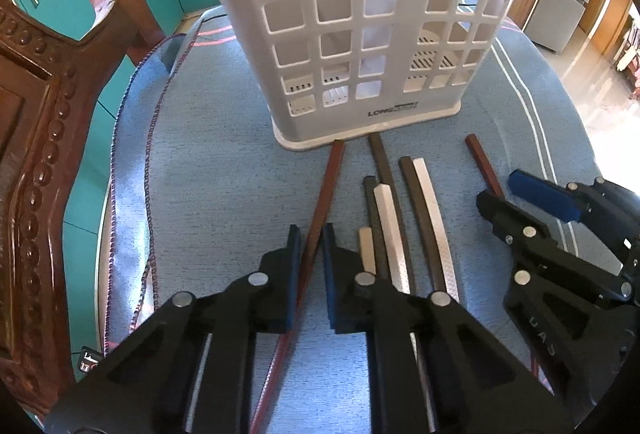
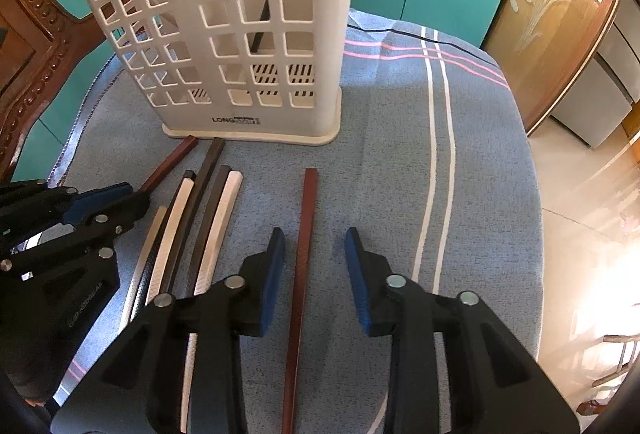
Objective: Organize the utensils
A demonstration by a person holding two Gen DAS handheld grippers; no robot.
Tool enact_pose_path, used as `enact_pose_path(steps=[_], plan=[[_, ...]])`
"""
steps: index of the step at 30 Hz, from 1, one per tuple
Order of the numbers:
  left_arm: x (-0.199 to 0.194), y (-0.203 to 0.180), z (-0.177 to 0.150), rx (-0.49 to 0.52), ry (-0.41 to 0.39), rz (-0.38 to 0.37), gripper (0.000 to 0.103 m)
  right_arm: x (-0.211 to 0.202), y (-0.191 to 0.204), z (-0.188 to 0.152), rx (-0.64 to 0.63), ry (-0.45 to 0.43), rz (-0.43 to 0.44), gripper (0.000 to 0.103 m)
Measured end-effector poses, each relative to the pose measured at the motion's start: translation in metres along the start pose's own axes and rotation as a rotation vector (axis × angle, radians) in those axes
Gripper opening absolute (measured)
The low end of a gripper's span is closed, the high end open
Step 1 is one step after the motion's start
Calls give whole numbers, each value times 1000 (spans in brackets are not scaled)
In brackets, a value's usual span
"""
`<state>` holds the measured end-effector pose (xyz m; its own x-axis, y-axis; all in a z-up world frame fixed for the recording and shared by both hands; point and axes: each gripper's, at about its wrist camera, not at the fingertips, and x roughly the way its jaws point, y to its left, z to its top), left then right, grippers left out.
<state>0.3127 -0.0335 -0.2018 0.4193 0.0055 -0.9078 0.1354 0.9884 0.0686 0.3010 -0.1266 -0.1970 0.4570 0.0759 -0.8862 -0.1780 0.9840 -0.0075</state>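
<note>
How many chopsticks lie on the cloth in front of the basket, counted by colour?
Red-brown chopsticks: 2
Dark brown chopsticks: 3
White chopsticks: 3
Total: 8

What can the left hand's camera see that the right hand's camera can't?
Only the left wrist view shows the left gripper closed around a reddish-brown chopstick from directly behind. Only the right wrist view shows the right gripper open over another reddish-brown chopstick, plus the glass cabinet door. Both show the white basket, the blue cloth, and the dark and white chopsticks.
</note>
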Motion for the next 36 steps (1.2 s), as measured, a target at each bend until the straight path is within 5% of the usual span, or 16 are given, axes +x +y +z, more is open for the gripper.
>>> enact_pose_path(steps=[7,13,21,29,36], plan=[[0,2,-1,-15,-1,-15,13,0,2,0,0,3,4,22],[3,23,1,-52,9,-23,34,0,0,2,5,9,9,23],[8,30,6,-45,5,13,44,0,0,3,-4,7,6,23],[13,36,11,-62,1,-17,37,0,2,-3,-14,-9,3,24],[10,40,5,-51,-3,-56,13,1,3,-1,-5,-15,2,20]])
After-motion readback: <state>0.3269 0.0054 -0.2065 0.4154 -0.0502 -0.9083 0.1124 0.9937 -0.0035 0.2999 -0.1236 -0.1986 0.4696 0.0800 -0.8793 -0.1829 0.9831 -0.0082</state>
